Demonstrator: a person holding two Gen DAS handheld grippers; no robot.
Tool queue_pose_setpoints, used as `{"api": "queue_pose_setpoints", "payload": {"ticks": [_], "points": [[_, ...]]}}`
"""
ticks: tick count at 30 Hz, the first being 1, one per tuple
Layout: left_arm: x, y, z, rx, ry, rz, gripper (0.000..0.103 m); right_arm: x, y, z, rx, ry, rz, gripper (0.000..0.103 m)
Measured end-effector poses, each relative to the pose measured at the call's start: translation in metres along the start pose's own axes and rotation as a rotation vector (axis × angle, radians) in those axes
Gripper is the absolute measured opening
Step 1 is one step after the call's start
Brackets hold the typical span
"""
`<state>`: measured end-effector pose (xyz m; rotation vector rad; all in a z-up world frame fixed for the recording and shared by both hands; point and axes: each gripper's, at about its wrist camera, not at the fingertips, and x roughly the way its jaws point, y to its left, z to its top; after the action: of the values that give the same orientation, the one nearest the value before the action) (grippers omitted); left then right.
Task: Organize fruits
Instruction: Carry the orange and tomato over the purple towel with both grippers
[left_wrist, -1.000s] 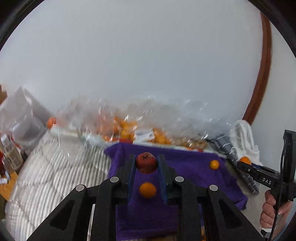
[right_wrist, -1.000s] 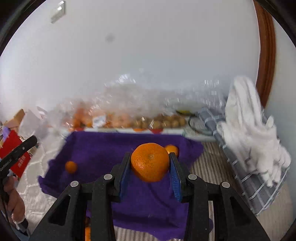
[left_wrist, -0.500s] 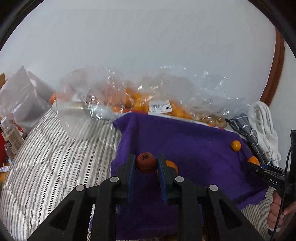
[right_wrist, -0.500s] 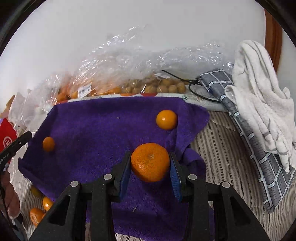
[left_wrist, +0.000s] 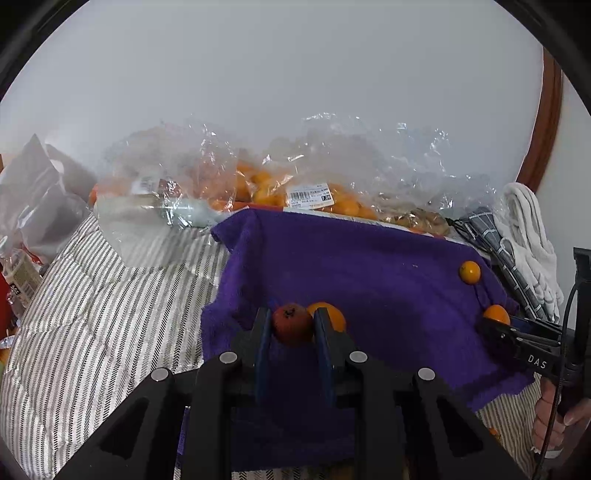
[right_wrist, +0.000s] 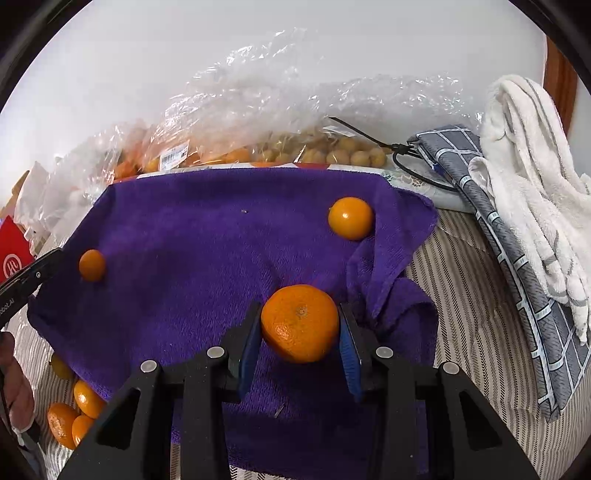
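My left gripper (left_wrist: 291, 325) is shut on a small dark red fruit (left_wrist: 291, 323), low over the near left part of a purple towel (left_wrist: 369, 273). A small orange (left_wrist: 332, 315) lies on the towel just behind its right finger. My right gripper (right_wrist: 300, 325) is shut on a mandarin (right_wrist: 300, 323), low over the towel's (right_wrist: 203, 240) near right part. Two small oranges lie on the towel, one at the far right (right_wrist: 350, 218), one at the left (right_wrist: 91, 264). The right gripper also shows in the left wrist view (left_wrist: 496, 321).
Clear plastic bags of oranges (left_wrist: 295, 192) and small tan fruits (right_wrist: 332, 151) line the back by the wall. A white towel (right_wrist: 535, 184) and a checked grey cloth (right_wrist: 517, 258) lie right. Several loose mandarins (right_wrist: 74, 410) sit off the towel's near left corner. The bed is striped (left_wrist: 92, 314).
Both grippers have tilted down and come closer to the purple towel, each still holding its fruit. The towel and the oranges on it now fill more of both views.
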<state>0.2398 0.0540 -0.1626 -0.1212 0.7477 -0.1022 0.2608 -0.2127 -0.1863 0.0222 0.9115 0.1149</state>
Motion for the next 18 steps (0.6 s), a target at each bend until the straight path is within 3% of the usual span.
{"api": "queue_pose_setpoints", "payload": {"ticks": [7, 13, 18], "points": [[0.003, -0.003, -0.003, 0.017, 0.016, 0.015, 0.023, 0.001, -0.002, 0.000, 0.010, 0.006, 0.007, 0.040], [0.007, -0.002, -0.004, 0.010, 0.042, 0.026, 0.023, -0.006, -0.004, 0.001, 0.019, -0.015, 0.002, 0.058], [0.010, 0.000, -0.004, -0.001, 0.054, 0.033, 0.023, -0.012, -0.006, 0.003, 0.030, -0.022, 0.012, 0.059]]}}
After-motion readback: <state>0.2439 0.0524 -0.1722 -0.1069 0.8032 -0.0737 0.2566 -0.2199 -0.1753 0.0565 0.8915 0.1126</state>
